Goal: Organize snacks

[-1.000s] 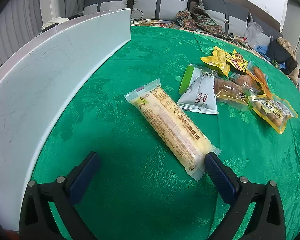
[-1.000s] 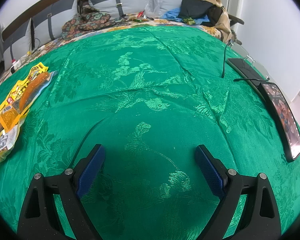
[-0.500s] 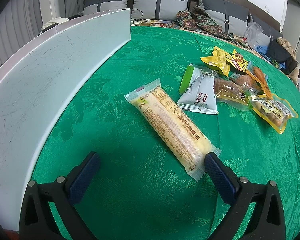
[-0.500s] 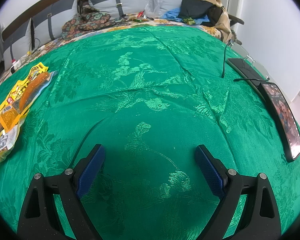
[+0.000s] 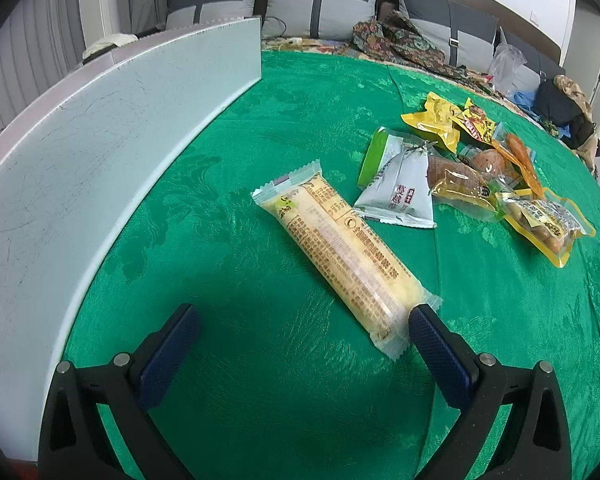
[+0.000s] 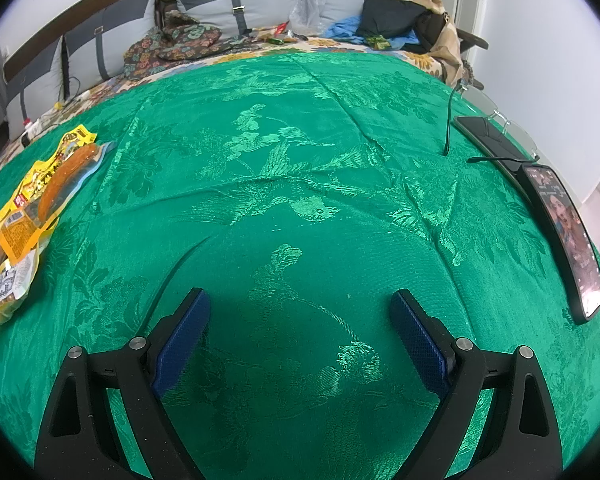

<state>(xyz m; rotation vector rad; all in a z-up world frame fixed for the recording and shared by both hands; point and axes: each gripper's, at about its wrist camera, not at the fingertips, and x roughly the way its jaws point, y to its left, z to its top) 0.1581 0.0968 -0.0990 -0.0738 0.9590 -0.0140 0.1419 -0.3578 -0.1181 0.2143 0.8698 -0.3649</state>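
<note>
A long pale-yellow snack bar packet (image 5: 340,252) lies diagonally on the green tablecloth (image 5: 260,128), its near end beside my left gripper's right fingertip (image 5: 424,320). My left gripper (image 5: 304,320) is open and empty. Beyond lie a grey-white and green pouch (image 5: 398,188), clear-wrapped brown snacks (image 5: 460,180) and yellow packets (image 5: 540,220). My right gripper (image 6: 300,304) is open and empty over bare cloth. Yellow and orange packets (image 6: 40,192) lie at the left edge of the right wrist view.
A pale grey upright board or box wall (image 5: 80,168) curves along the left of the table. Two phones (image 6: 568,232) with cables lie at the right table edge. A sofa with cushions and clothes (image 6: 260,20) stands behind.
</note>
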